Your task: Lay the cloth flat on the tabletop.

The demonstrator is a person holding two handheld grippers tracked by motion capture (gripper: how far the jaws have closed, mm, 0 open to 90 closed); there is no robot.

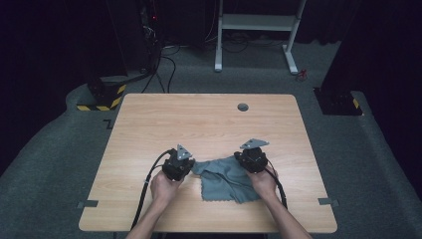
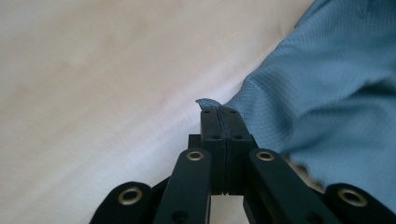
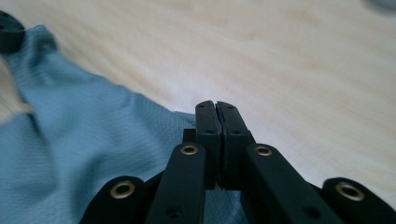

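Table (image 1: 149,124): both tools low, pinching cloth (image 1: 226,180) corners.

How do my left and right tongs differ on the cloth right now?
The left tongs show a sliver of the cloth poking out between the shut jaws; the right tongs show none, so their grip is unconfirmed. Left sits at the cloth's left far corner, right at its right. Both are closed, low over the table.

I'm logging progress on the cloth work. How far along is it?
Done: both corners look pinched. The left gripper is shut on a corner of the grey-blue cloth; the right gripper is shut at the cloth's edge. In hand: far edge raised. Left: the cloth still lies rumpled on the wooden table.
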